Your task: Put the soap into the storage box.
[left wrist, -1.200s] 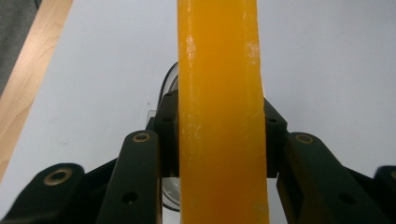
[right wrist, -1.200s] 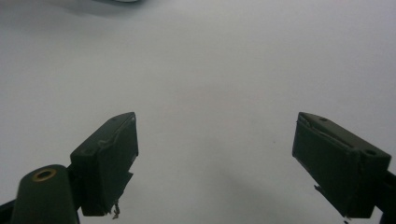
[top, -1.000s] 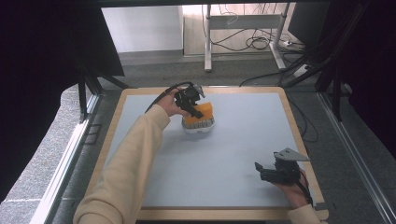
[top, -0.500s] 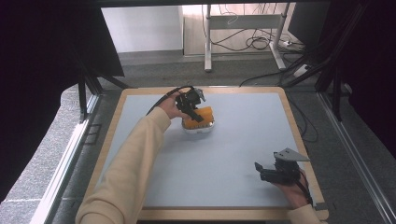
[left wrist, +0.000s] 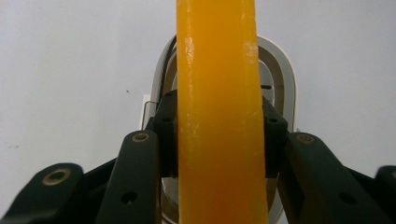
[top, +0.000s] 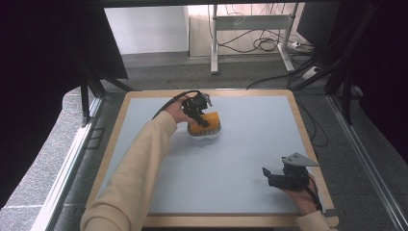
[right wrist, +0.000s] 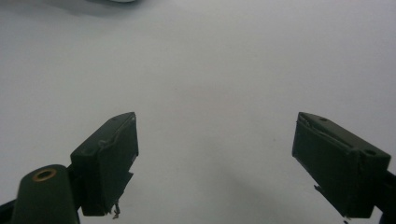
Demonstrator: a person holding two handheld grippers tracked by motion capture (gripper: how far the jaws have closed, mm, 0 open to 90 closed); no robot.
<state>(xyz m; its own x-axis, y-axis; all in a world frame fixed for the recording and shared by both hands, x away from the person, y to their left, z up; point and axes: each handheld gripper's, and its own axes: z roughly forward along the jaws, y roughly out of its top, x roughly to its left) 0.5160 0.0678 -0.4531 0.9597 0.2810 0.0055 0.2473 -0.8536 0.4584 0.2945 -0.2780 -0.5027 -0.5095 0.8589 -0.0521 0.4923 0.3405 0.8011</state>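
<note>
1. Since the earlier high-view frames, little change is seen: the left gripper (top: 201, 111) is kept at the orange piece (top: 204, 121), its fingers have just been eased apart by a trace with the piece between them, and the right gripper (top: 275, 179) is found at the same spot.
2. High view: the orange piece is seen standing over a white dish (top: 206, 134) in the far middle of the surface (top: 250, 144), clear of the wooden edge (top: 303, 126). No other things are found near it. The broad blue area between the two grippers is left free for moving. The right gripper is held low near the near right corner, well apart from the piece.
3. Left gripper view: the orange piece (left wrist: 219, 112) is clamped between the finger pads (left wrist: 166, 135), its long axis running straight away from the camera, up the picture. The white dish (left wrist: 280, 74) is seen beneath and behind it, its oval stretched the same way.
4. Right gripper view: the fingers (right wrist: 109, 163) are spread wide over bare surface (right wrist: 210, 93), with nothing between them.
</note>
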